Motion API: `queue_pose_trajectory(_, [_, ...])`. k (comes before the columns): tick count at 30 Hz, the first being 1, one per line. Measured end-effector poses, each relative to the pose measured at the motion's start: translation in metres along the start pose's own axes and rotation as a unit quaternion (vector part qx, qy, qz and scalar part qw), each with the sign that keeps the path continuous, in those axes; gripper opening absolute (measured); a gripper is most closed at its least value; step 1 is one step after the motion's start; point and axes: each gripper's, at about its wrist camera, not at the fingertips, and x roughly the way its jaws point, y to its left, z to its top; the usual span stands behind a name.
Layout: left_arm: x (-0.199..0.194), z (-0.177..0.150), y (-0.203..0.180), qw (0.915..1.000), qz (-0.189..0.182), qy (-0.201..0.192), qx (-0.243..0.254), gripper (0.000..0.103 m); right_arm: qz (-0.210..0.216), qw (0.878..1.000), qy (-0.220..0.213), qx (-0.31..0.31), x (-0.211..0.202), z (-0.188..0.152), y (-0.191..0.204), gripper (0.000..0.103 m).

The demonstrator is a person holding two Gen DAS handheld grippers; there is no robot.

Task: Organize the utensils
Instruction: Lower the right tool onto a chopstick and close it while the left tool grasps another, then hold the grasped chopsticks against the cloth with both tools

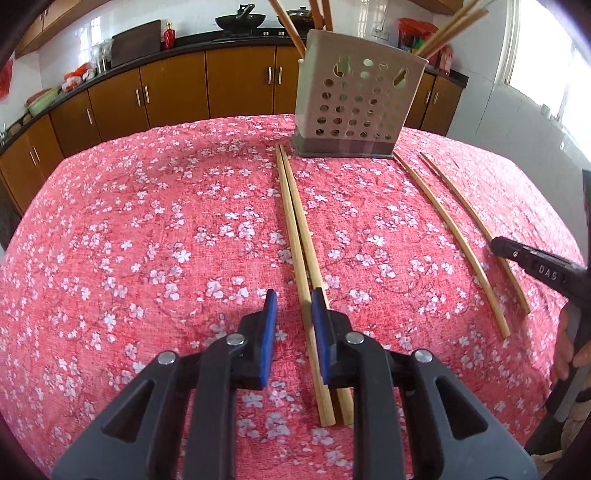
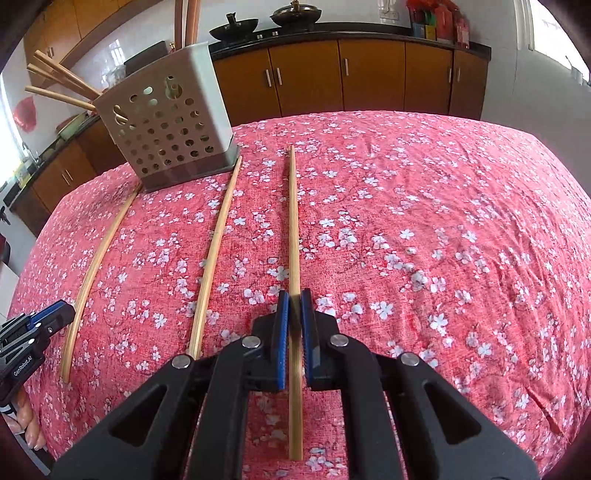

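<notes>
A beige perforated utensil holder [image 1: 354,107] [image 2: 166,122] stands at the table's far side with several chopsticks in it. A pair of wooden chopsticks [image 1: 295,229] lies side by side on the cloth. My left gripper [image 1: 294,299] hangs over their near end, open; one stick runs between the blue pads without touching them, and the other is partly hidden behind the right finger. My right gripper [image 2: 294,306] is shut on a single chopstick [image 2: 292,221] that points toward the holder. Another loose chopstick [image 2: 218,251] [image 1: 447,225] lies between the two grippers.
A red floral cloth [image 1: 147,240] [image 2: 443,240] covers the table. Brown cabinets [image 1: 177,88] and a dark counter with woks [image 2: 291,16] line the far wall. The right gripper's black body [image 1: 539,269] enters the left wrist view at the right edge, a hand behind it.
</notes>
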Motion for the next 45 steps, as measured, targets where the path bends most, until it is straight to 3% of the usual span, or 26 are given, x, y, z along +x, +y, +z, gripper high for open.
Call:
queue_pose_trajectory(5, [0.007, 0.000, -0.004, 0.9998, 0.021, 0.007, 0.005, 0.020, -0.002, 1.000, 0.001, -0.007, -0.001, -0.001, 0.004, 0.008])
queue_pose_trajectory(9, [0.010, 0.004, 0.000, 0.9994, 0.033, 0.006, -0.007, 0.009, -0.001, 1.000, -0.001, -0.016, -0.001, -0.003, 0.007, 0.008])
queue_pose_trajectory(17, [0.012, 0.017, 0.062, 0.9934, 0.080, 0.006, -0.081, 0.009, -0.033, 0.999, -0.012, 0.001, 0.002, 0.008, -0.018, 0.008])
queue_pose_trajectory(30, [0.009, 0.016, 0.080, 0.9909, 0.054, -0.009, -0.122, 0.010, -0.039, 0.999, -0.013, 0.008, 0.003, 0.011, -0.023, 0.008])
queue_pose_trajectory(45, [0.008, 0.015, 0.079, 0.9907, 0.055, -0.008, -0.124, 0.011, -0.042, 0.999, -0.012, 0.004, 0.003, 0.010, -0.024, 0.009])
